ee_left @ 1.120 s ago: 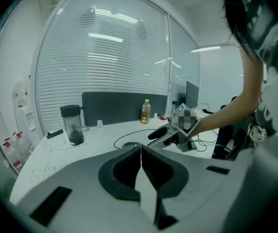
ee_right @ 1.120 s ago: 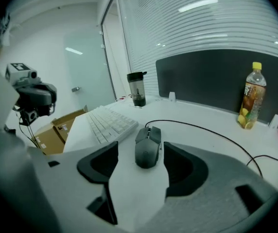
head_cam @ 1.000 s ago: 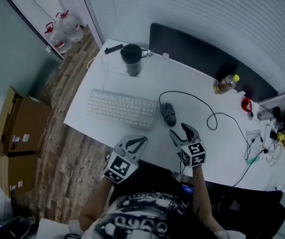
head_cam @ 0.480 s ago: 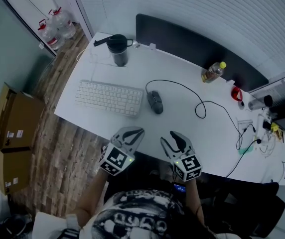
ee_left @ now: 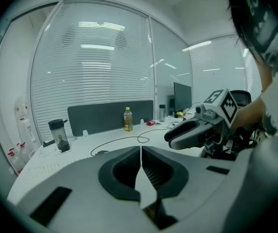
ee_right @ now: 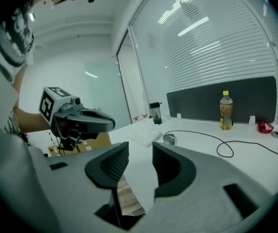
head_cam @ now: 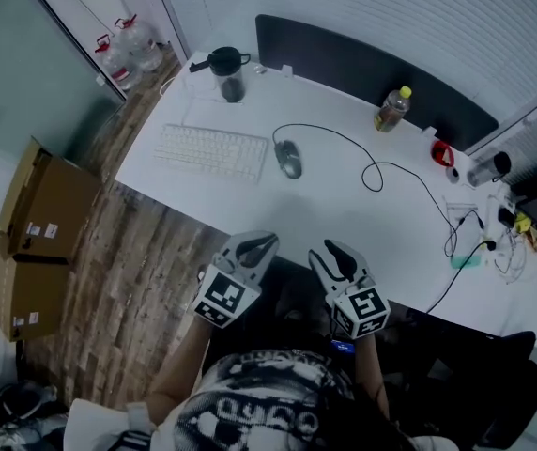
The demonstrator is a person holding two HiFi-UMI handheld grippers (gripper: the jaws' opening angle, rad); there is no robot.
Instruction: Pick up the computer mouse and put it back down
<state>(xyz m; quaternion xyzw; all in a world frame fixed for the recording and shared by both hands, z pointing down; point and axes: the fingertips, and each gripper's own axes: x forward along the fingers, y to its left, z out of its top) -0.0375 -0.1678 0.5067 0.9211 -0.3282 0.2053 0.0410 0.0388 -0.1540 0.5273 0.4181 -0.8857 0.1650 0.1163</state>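
Computer mouse [head_cam: 289, 159] — upper centre of frame, on white desk [head_cam: 344, 214], just right of keyboard [head_cam: 210, 150]. Left gripper [head_cam: 261, 243]: lower centre, jaws together, empty. Right gripper [head_cam: 332, 250] — beside it, jaws apart, just been closing, nothing between.

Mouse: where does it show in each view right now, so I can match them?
Head view: mouse, mid-desk, right of the keyboard.
Left gripper view: mouse, small, left of centre, below mid-height.
Right gripper view: mouse, centre, right of the keyboard.
Shared landmark: the yellow-capped bottle.
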